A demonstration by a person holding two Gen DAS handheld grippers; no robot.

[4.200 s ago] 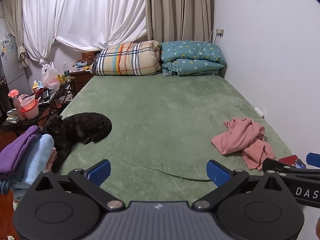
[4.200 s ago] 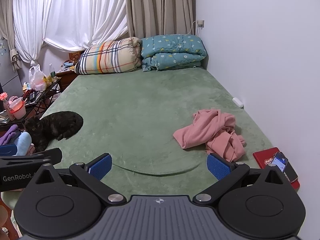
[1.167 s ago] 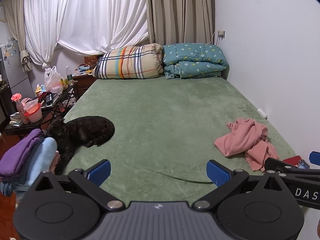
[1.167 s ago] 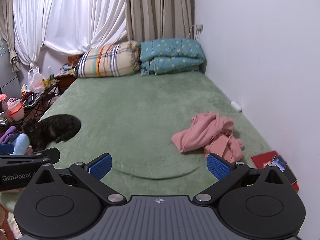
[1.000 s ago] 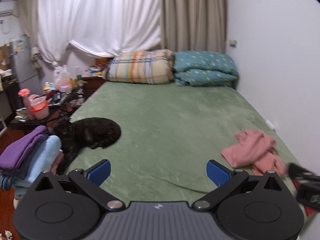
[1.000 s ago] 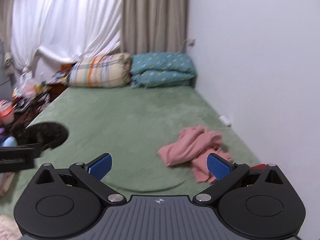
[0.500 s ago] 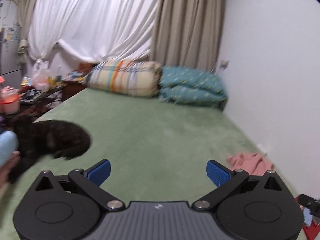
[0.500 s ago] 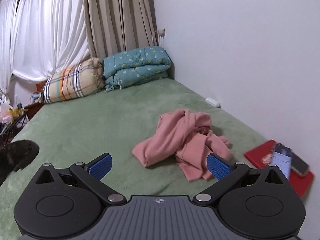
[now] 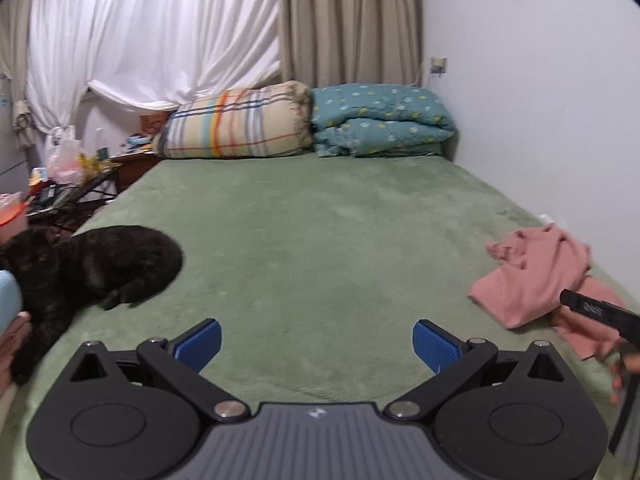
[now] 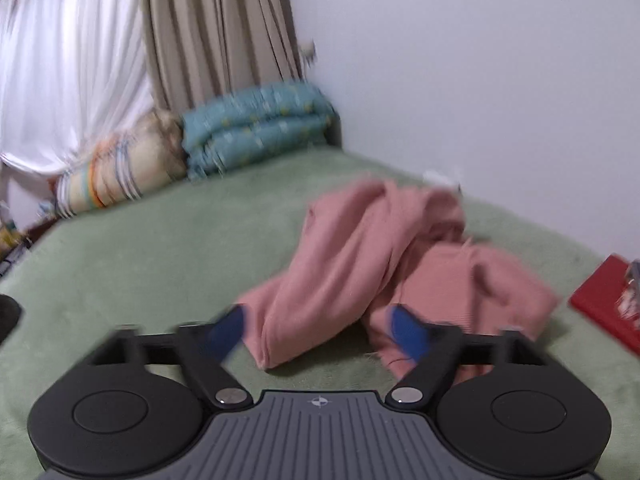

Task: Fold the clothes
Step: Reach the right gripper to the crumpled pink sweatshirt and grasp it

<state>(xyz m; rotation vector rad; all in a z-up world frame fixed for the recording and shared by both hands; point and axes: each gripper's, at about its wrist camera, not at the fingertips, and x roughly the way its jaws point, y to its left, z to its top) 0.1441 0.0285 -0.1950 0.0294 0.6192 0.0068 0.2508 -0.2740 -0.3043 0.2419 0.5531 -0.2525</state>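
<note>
While crumpled, pink garment (image 10: 384, 248) between right gripper (image 10: 320, 330) fingertips

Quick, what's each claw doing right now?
Left claw: open, holding nothing.
Right claw: open, at the pink garment, not gripping it.

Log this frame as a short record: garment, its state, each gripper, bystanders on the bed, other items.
garment: pink garment
state: crumpled heap on the green bed, unfolded
right gripper: open, fingers either side of the garment's near edge; image blurred
left gripper: open, empty, over bare bed
bystander: black cat lying at the bed's left edge
other: red book by the wall; bedding rolls at the head
</note>
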